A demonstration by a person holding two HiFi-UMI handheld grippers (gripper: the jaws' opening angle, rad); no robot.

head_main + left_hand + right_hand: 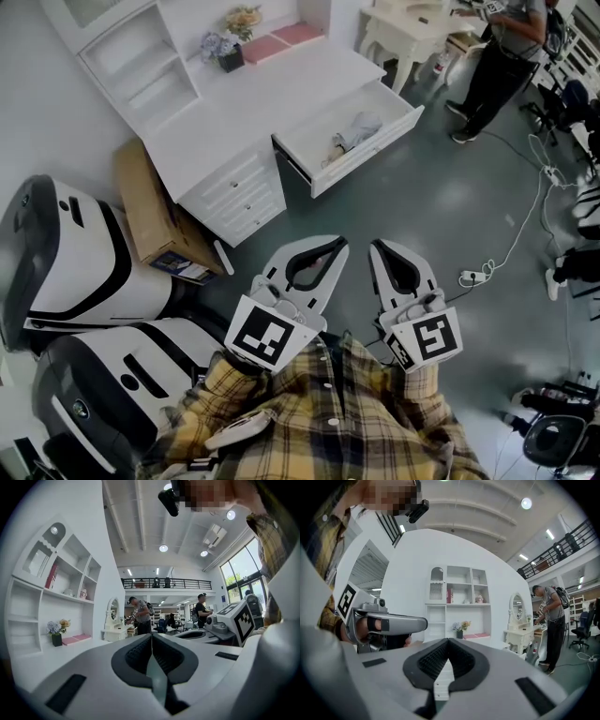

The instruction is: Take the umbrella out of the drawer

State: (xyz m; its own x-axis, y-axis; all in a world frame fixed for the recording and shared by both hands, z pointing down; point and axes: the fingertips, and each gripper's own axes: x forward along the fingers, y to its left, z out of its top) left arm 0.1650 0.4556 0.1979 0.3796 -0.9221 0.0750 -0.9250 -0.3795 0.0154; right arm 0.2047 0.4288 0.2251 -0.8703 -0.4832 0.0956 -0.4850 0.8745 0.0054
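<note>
jaws first, head view: the left gripper (333, 246) and the right gripper (380, 248) both have their white jaws drawn together with nothing in them, side by side low in the picture. the folded grey fabric umbrella (354, 131) lies in the open white drawer (367, 157) of the white desk (281, 94). it is straight ahead and well apart from both tips, so i judge neither hand clearly nearer. its long axis runs along the drawer's length, slanting across my line of approach rather than pointing at me.

left gripper view: the ribbed black pads meet at the tip, empty. the desk's shelves show at the left, but the umbrella is out of sight.

right gripper view: the pads touch at the tip too, nothing held. the desk stands ahead, and the drawer's inside is hidden.

i reckon the coming move is a reach forward and down into the drawer, jaws opened across the umbrella's width.
</note>
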